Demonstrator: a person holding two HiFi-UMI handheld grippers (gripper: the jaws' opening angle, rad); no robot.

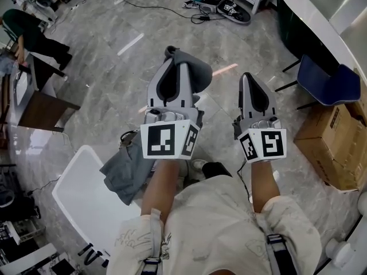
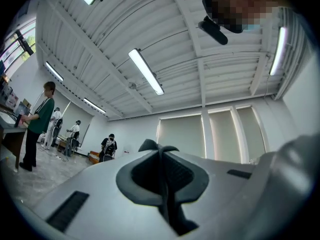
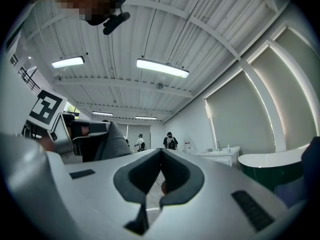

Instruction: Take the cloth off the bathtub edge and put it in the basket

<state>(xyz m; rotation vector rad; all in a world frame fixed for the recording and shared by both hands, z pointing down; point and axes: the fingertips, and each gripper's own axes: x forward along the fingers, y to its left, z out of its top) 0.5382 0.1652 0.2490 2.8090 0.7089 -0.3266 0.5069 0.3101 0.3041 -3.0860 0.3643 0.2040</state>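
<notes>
In the head view my left gripper [image 1: 172, 55] points forward and up, shut on the grey cloth [image 1: 198, 73]. The cloth bunches at the tips and drapes down past the gripper to hang below it [image 1: 123, 173]. The left gripper view shows the jaws [image 2: 161, 150] closed, with a small fold of cloth [image 2: 149, 145] sticking out at the tips. My right gripper [image 1: 246, 78] is held beside it, shut and with nothing in it; its tips [image 3: 161, 151] meet. The white basket [image 1: 86, 193] sits on the floor at the lower left. The dark green bathtub [image 1: 321, 33] with a white rim is at the upper right.
A blue chair [image 1: 327, 82] and a cardboard box [image 1: 332, 145] stand on the right near the tub. A wooden desk [image 1: 40, 105] and a person [image 1: 28, 33] are at the left. Cables and gear [image 1: 223, 7] lie on the far floor.
</notes>
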